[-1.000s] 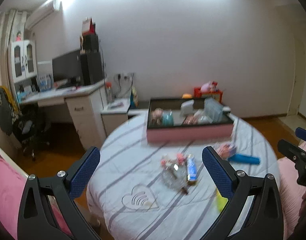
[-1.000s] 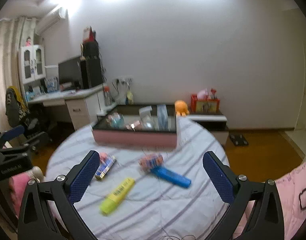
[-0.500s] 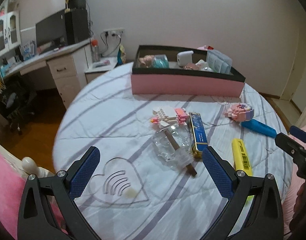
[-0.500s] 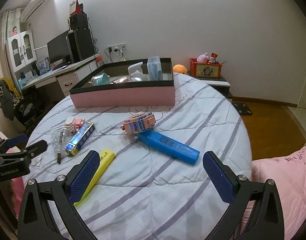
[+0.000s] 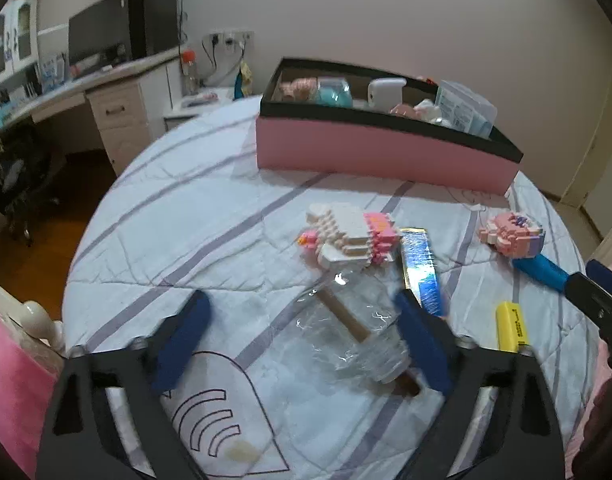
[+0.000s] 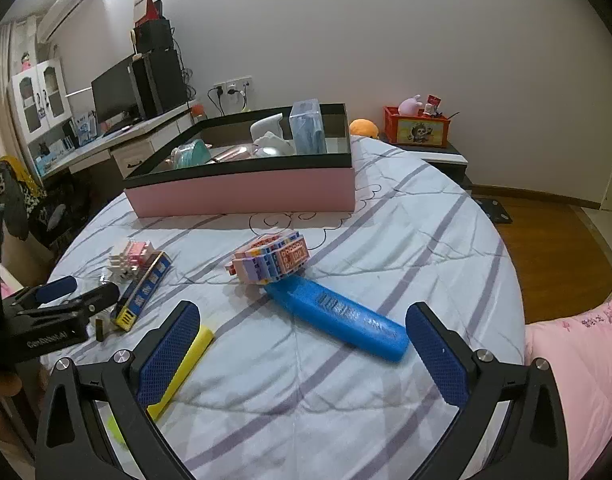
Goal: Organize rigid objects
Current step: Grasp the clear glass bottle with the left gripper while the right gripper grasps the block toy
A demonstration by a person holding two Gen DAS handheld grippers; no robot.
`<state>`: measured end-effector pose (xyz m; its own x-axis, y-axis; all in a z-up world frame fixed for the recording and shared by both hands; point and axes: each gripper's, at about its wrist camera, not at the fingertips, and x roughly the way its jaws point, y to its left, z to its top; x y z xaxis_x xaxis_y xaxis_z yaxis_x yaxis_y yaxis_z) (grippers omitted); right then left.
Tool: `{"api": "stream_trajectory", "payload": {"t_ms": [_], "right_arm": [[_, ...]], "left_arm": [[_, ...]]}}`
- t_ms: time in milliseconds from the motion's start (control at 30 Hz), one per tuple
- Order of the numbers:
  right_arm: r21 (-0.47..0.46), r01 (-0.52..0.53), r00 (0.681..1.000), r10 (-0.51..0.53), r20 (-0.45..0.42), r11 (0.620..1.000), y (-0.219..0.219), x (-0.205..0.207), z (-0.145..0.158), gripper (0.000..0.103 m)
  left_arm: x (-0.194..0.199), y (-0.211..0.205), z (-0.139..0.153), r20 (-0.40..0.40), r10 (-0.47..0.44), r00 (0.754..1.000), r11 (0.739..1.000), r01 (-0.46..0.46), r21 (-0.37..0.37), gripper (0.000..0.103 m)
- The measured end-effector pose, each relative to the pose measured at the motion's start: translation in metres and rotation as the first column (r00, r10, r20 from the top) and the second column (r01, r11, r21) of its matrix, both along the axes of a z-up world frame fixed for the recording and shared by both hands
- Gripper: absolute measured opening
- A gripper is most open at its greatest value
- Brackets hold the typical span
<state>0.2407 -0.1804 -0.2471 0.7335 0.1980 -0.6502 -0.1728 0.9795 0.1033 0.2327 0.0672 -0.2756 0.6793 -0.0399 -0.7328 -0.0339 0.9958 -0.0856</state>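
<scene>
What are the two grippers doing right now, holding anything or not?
Left gripper: fingers closing around the clear glass bottle, not yet pressing it.
Right gripper: open, empty, above the blue marker.

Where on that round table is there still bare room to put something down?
Free: the striped cloth left of the white brick toy, toward the table edge, and the stretch right of the blue case. Crowded: the middle, where clear bottle, blue-gold box and yellow marker cluster before the pink box.
</scene>
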Motion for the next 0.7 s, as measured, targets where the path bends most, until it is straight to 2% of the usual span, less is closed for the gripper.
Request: {"api": "stream_trajectory", "payload": {"t_ms": [67, 100, 167, 300, 400, 633, 700], "right_arm": [[-0.008, -0.005, 1.0, 0.005, -0.006, 1.0, 0.003, 0.006, -0.001, 0.103], [-0.013, -0.01, 1.0, 0.01, -0.009, 1.0, 0.005, 0.009, -0.002, 0.103], [-0.028, -0.023, 1.0, 0.022, -0.018, 0.999, 0.01, 0.016, -0.003, 0.103], [-0.062, -0.049, 0.998, 0.047, -0.033, 0.997, 0.023, 0.03, -0.005, 0.103], [-0.091, -0.062, 0.997, 0.058, -0.052, 0.994, 0.032, 0.043, -0.006, 0.103], [-0.165, -0.08, 0.992, 0.063, -0.106, 0.983, 0.047, 0.07, -0.018, 0.103], [-0.16, -0.087, 0.99, 0.067, -0.126, 0.983, 0.048, 0.073, -0.021, 0.098]], "left_arm": [[0.001, -0.001, -0.002, -0.006, -0.003, 1.0, 0.998, 0.004, 0.057, 0.068], [0.0, -0.001, -0.001, -0.007, -0.008, 1.0, 0.997, 0.009, 0.073, 0.067], [-0.002, 0.001, 0.0, -0.007, -0.025, 1.0, 0.998, 0.025, 0.065, 0.055], [-0.008, 0.006, 0.001, 0.003, -0.047, 0.999, 0.997, 0.047, 0.061, 0.055], [-0.009, 0.012, -0.001, 0.014, -0.046, 0.999, 0.999, 0.046, 0.022, 0.055], [-0.005, 0.006, -0.003, 0.014, -0.056, 0.998, 0.996, 0.055, 0.07, 0.055], [-0.004, 0.006, -0.003, 0.014, -0.059, 0.998, 0.996, 0.057, 0.071, 0.055]]}}
